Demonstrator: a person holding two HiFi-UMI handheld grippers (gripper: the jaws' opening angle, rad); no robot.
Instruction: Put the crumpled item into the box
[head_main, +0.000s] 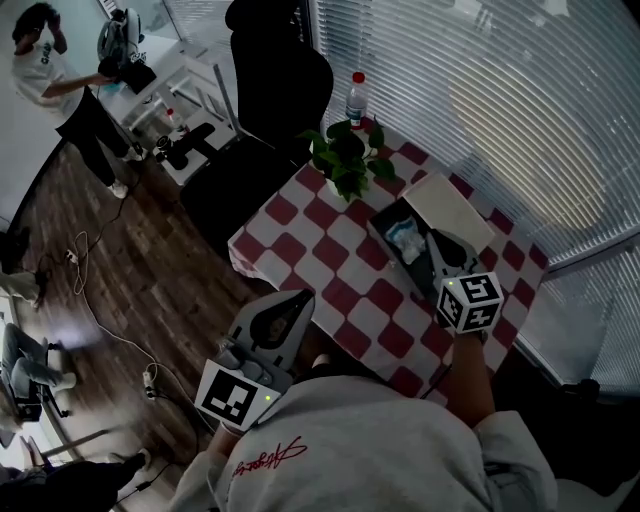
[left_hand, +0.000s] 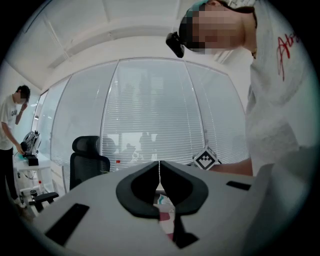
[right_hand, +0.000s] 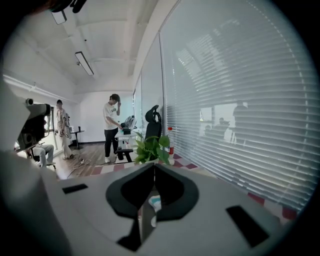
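Observation:
The crumpled white and pale-blue item (head_main: 405, 238) lies inside the dark open box (head_main: 383, 226) on the checkered table, the box's light lid (head_main: 455, 207) folded back to the right. My right gripper (head_main: 433, 240) hangs just right of the item, over the box, its jaws shut with nothing between them. In the right gripper view (right_hand: 154, 165) the item (right_hand: 154, 203) shows below the closed jaws. My left gripper (head_main: 303, 297) is shut and empty, held over the table's near left edge; in the left gripper view (left_hand: 159, 163) its jaws meet.
A potted green plant (head_main: 346, 158) and a water bottle (head_main: 356, 100) stand at the table's far corner. A black office chair (head_main: 270, 90) sits beyond the table. A person (head_main: 60, 85) stands at a desk far left. Window blinds run along the right.

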